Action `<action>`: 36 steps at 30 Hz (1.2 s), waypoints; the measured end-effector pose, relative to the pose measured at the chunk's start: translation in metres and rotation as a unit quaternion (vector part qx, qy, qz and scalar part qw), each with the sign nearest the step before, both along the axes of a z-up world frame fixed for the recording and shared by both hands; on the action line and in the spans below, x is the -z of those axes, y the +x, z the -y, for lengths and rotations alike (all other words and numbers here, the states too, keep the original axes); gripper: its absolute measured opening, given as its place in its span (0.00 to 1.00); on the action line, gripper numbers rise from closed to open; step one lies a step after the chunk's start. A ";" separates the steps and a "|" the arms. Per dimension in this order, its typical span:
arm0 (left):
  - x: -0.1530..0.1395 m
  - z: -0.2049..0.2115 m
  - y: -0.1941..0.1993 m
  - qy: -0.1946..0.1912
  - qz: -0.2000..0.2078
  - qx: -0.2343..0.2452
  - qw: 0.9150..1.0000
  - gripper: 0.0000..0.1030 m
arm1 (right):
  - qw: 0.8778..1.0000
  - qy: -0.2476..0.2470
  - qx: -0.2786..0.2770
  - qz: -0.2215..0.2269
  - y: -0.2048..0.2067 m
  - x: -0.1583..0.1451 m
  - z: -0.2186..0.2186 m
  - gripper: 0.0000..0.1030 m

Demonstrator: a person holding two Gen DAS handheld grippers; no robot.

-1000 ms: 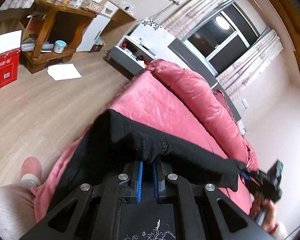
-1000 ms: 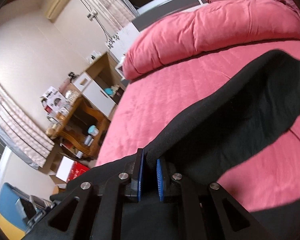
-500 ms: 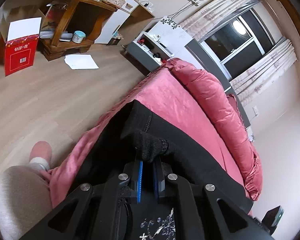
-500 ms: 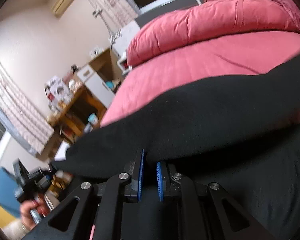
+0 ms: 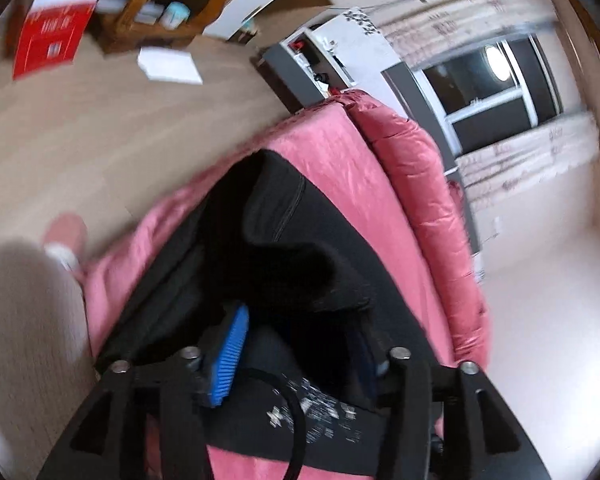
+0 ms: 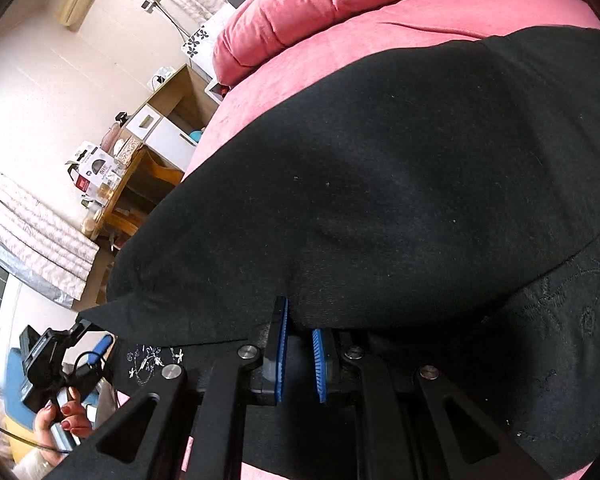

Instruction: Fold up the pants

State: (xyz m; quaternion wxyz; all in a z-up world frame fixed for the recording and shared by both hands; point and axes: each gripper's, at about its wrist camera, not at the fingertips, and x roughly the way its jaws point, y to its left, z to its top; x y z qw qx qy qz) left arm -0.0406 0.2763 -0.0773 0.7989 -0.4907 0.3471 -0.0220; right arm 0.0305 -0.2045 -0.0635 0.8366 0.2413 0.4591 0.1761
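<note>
Black pants (image 5: pixel 284 240) lie on a pink bed (image 5: pixel 340 160), one layer folded over another that carries silver embroidery (image 5: pixel 320 408). My left gripper (image 5: pixel 300 360) hangs low over the near edge with its jaws opening. The folded hem sits loosely between the wide-apart blue pads (image 5: pixel 230 360), which do not press it. In the right wrist view the pants (image 6: pixel 380 180) cover most of the bed (image 6: pixel 300 60). My right gripper (image 6: pixel 300 356) is shut on the hem of the folded-over layer. A hand (image 6: pixel 60 420) holds the left tool at the lower left.
A wooden floor (image 5: pixel 100 140) runs left of the bed, with a red box (image 5: pixel 48 36), a white sheet (image 5: pixel 168 64) and a wooden shelf (image 5: pixel 160 8). A grey nightstand (image 5: pixel 300 68) stands at the bed's head. The person's leg (image 5: pixel 24 340) and foot (image 5: pixel 66 236) are close left.
The left jaws were shut on the pants hem and now stand wide apart. Both grippers have come down, laying the lifted layer onto the pants below. The left view has rolled.
</note>
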 end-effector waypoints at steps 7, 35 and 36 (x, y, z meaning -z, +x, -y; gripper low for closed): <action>-0.002 0.008 -0.004 -0.047 0.023 0.001 0.999 0.69 | 1.000 -0.004 -0.013 -0.004 0.005 0.005 -0.005 0.11; -0.092 -0.003 -0.030 0.122 -0.005 -0.014 0.992 0.06 | 0.993 -0.001 -0.072 0.089 -0.029 -0.050 -0.011 0.11; -0.087 -0.004 -0.034 0.128 -0.018 -0.011 0.992 0.06 | 0.993 -0.002 -0.078 0.094 -0.035 -0.052 -0.010 0.11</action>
